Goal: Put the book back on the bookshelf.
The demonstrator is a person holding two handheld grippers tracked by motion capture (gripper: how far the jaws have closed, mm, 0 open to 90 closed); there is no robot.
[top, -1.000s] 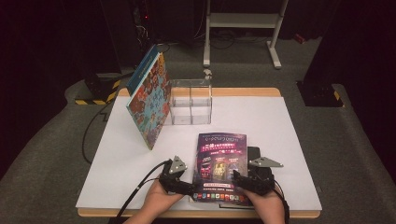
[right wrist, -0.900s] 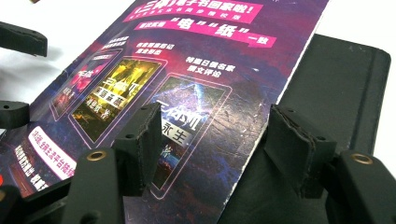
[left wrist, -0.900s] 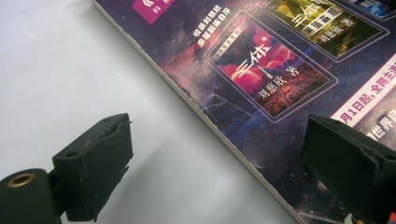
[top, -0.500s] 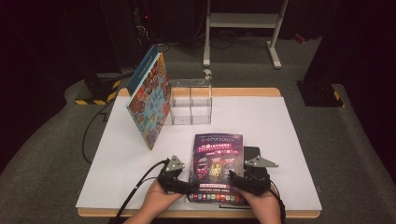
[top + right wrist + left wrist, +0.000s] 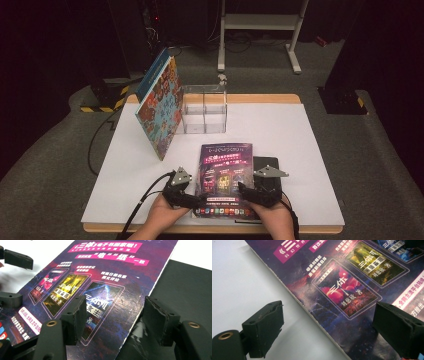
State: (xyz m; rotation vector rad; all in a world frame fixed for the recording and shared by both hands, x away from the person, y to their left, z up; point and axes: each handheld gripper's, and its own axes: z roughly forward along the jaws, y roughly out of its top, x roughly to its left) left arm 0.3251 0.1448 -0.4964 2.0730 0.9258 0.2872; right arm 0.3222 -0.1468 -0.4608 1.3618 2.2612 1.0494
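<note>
- Purple book (image 5: 224,177) lies flat on the white table (image 5: 280,135), near the front edge, its cover of pink headings and three small framed pictures facing up
- Left gripper (image 5: 192,199) sits at the book's left edge near the front; in the left gripper view its jaws stand wide apart, one over the bare table and one over the cover, with the edge (image 5: 312,315) running between them and nothing clamped
- Right gripper (image 5: 250,192) sits at the book's right edge; in the right gripper view its jaws are also parted, one over the cover and one over the black pad (image 5: 185,287), straddling the edge without pinching it
- Black pad lies under the book's right side and shows beside it
- Clear box (image 5: 204,107) with two compartments stands farther back on the table, well apart from the purple book
- Colourful book (image 5: 160,107) stands tilted, leaning against the clear box's left side
</note>
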